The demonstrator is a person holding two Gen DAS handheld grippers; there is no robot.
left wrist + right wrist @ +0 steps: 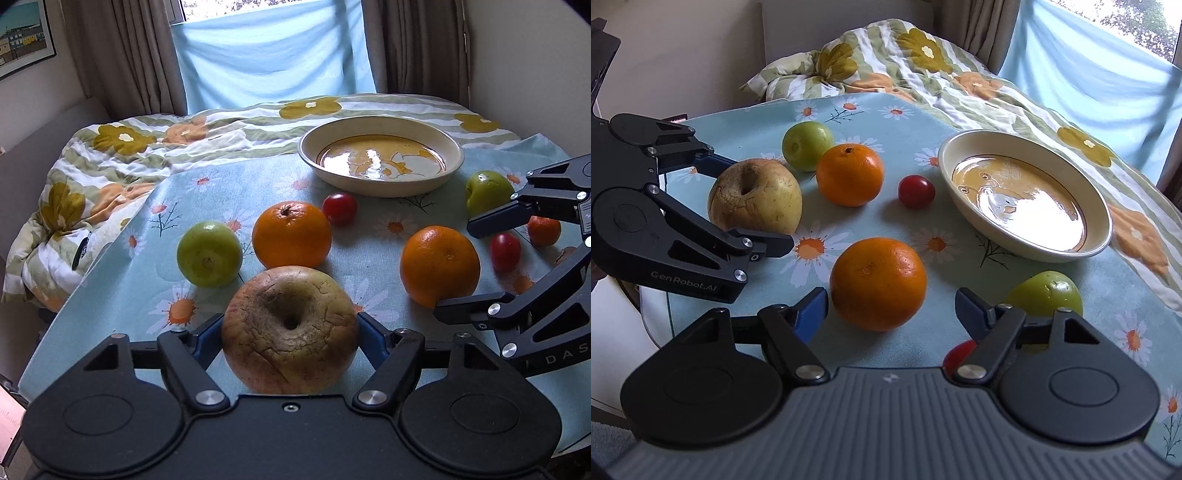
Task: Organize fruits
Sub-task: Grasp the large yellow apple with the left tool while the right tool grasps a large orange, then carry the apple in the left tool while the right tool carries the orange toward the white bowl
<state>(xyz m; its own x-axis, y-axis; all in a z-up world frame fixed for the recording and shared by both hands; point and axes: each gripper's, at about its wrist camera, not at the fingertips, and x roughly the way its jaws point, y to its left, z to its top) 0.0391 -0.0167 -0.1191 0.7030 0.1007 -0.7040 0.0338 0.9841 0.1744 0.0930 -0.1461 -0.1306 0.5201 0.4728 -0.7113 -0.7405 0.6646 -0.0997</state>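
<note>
Your left gripper (290, 326) has its blue pads touching both flanks of the wrinkled yellow-brown apple (290, 332) on the daisy-printed blue cloth (369, 258). Your right gripper (891, 308) stands wide around the nearer round orange (878, 283), pads clear of its skin. Beyond lie the second orange (850, 174), a red cherry tomato (916, 191), a green apple (807, 145) and the empty cream dish (1102, 236).

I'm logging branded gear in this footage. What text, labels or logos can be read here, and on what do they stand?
"GenRobot.AI": on the left gripper, side of its black body.
"DAS": on the right gripper, cut off by the frame edge.
Framed picture on the wall: no readable text.
</note>
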